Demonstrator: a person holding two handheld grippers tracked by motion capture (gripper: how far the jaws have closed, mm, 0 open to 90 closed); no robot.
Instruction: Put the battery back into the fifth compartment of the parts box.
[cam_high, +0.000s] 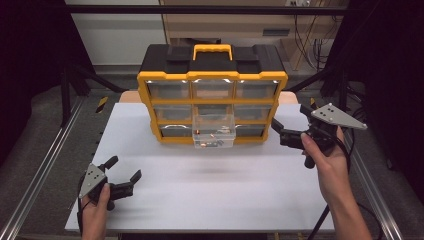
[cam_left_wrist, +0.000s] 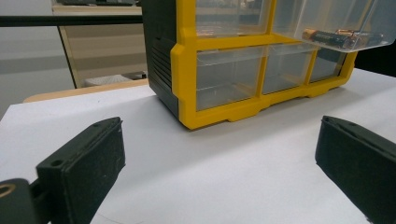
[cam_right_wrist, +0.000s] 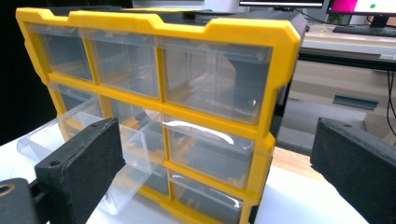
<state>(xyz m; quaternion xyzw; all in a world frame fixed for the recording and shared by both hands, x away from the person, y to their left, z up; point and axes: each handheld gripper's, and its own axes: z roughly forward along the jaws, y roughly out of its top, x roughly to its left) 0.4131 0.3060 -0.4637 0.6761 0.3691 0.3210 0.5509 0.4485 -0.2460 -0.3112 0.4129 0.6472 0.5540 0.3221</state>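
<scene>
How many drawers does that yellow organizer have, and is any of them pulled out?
9, in three rows of three on the yellow organizer: top row shut, middle row's centre drawer pulled out with batteries inside, its neighbours and the bottom row shut; the bottom centre is partly hidden.

High view: fixed above the near edge of the white table (cam_high: 210, 195), looking forward and down, far enough to take in the whole yellow organizer (cam_high: 212, 95). Left gripper view: low near the tabletop, facing the organizer's (cam_left_wrist: 224, 70) lower left corner from some way off. Right gripper view: close, angled at the organizer's (cam_right_wrist: 187, 93) front from its right side. All three share the organizer and its pulled-out drawer (cam_high: 214, 132).
</scene>
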